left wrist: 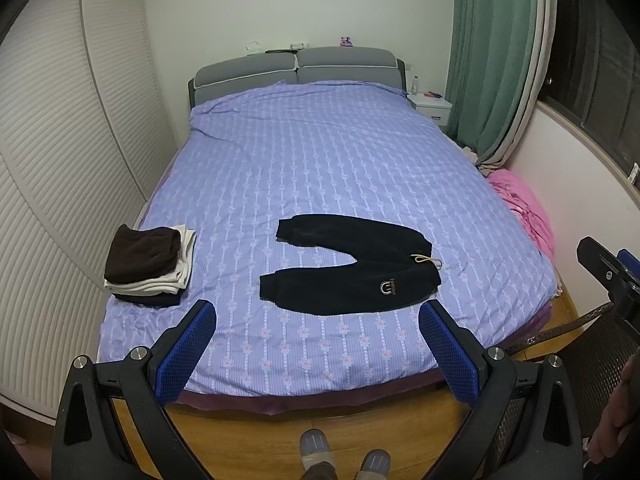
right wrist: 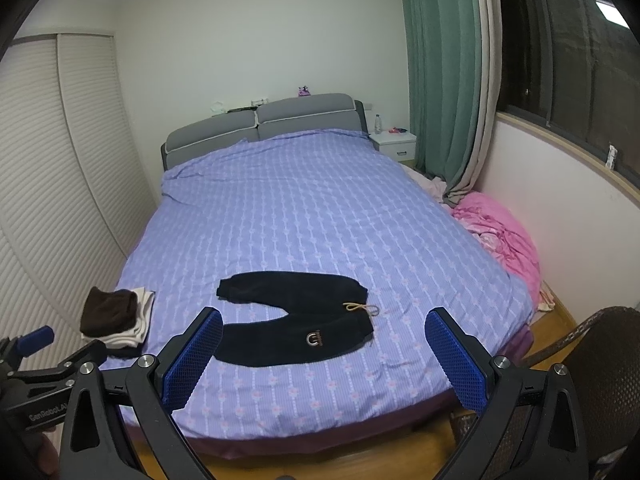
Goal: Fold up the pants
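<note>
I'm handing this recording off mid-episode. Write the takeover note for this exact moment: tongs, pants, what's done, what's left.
Left tongs: open, empty, held off the foot of the bed.
Right tongs: open, empty, likewise short of the bed.
Dark pants: spread flat near the foot edge, legs splayed in a V pointing left, waistband and drawstring to the right, logo up.
Folded stack: at the bed's left edge, brown piece on top.
Done: pants laid out; no fold visible on them.
Left: bring one leg over the other, fold lengthwise, probably add to the stack.

Dark pants (left wrist: 352, 270) lie flat, unfolded, legs splayed apart, near the bed's foot.
</note>
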